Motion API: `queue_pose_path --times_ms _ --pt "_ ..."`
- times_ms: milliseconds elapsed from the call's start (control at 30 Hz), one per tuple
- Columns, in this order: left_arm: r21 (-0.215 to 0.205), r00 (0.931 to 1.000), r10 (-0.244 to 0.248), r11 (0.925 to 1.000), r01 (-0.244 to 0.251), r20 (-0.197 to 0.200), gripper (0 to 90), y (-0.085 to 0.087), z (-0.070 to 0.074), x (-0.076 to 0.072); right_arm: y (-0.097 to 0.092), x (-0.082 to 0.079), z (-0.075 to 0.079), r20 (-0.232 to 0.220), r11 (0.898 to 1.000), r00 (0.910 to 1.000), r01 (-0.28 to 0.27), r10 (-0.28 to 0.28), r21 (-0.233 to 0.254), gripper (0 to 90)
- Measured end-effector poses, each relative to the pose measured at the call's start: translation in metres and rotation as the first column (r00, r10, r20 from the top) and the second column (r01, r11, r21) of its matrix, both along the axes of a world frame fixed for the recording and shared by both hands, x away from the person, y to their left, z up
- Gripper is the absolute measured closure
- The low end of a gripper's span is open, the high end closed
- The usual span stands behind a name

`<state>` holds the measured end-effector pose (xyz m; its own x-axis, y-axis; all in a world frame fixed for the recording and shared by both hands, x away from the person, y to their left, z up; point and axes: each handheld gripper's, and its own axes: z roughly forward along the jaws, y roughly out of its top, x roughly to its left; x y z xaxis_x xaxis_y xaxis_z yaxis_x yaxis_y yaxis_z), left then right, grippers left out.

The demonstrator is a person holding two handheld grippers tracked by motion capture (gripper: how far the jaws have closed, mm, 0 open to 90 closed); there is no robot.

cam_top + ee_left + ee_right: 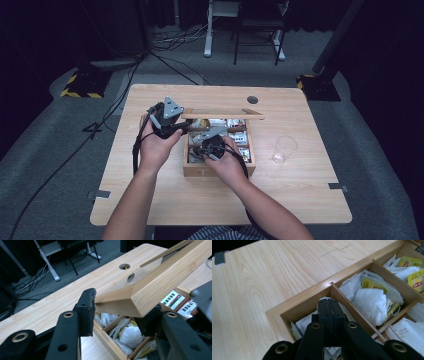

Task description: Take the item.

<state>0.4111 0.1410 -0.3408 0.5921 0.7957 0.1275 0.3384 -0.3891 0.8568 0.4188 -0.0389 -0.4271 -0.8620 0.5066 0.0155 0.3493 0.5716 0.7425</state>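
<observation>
On the counter (150,200), from high up: wooden box (218,171) of tea bags, left gripper (184,125) pinching its lifted lid (222,113). Up close: lid corner (140,293) squeezed between black jaws. Over a corner slot: right gripper (331,305) pressed together among white tea bags (372,300).

Wooden box (218,170): light wood, rectangular, divided into compartments, standing open near the table's middle; lid (160,282): light wood frame with clear pane, raised and tilted above the box; tea bags (372,298): white paper, yellow tags, crumpled loosely in the compartments.
</observation>
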Motion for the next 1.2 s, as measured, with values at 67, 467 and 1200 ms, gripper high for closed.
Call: queue_pose_path --times_ms 67,467,1200 --pt "0.0 1.0 0.0 1.0 0.0 0.0 55.0 0.0 0.0 0.0 -0.002 -0.001 0.003 0.004 1.0 1.0 -0.001 0.001 0.012 90.0" --pt "0.004 1.0 0.001 1.0 -0.001 0.004 55.0 0.0 0.001 0.001 -0.016 -0.012 0.024 0.044 0.995 0.999 -0.003 -0.001 0.096 90.0" --pt "0.012 1.0 0.001 0.9999 -0.001 0.004 55.2 -0.001 0.001 0.001 -0.048 -0.027 0.055 0.1 0.988 0.9945 0.014 -0.029 0.152 90.0"
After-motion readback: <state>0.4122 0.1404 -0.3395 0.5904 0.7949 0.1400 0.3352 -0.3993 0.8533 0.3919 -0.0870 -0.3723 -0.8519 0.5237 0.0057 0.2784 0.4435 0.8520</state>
